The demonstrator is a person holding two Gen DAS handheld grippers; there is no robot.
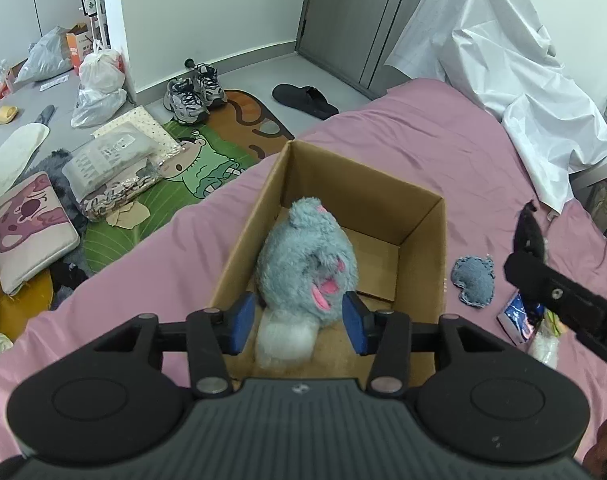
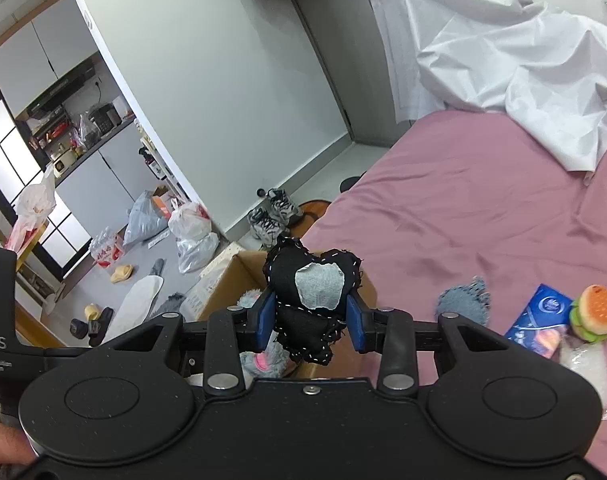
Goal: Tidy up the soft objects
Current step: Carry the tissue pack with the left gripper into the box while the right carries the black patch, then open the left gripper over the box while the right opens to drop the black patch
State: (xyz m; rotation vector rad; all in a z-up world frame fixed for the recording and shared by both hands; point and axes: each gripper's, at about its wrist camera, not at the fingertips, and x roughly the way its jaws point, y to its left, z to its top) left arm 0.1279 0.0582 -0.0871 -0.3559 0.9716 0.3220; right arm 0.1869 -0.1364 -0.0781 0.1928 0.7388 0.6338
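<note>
An open cardboard box stands on the pink bed. A grey plush toy with pink ears and a white tail lies inside it. My left gripper hovers over the box's near end, open, its blue pads either side of the plush's rear with slim gaps showing. My right gripper is shut on a black heart-shaped cushion with a grey patch and white stitching, held above the box's right rim. In the left wrist view that cushion shows to the right of the box.
A denim heart cushion lies on the bed right of the box, beside a blue packet and a burger toy. A crumpled white sheet covers the bed's far end. Shoes, bags and pillows litter the floor to the left.
</note>
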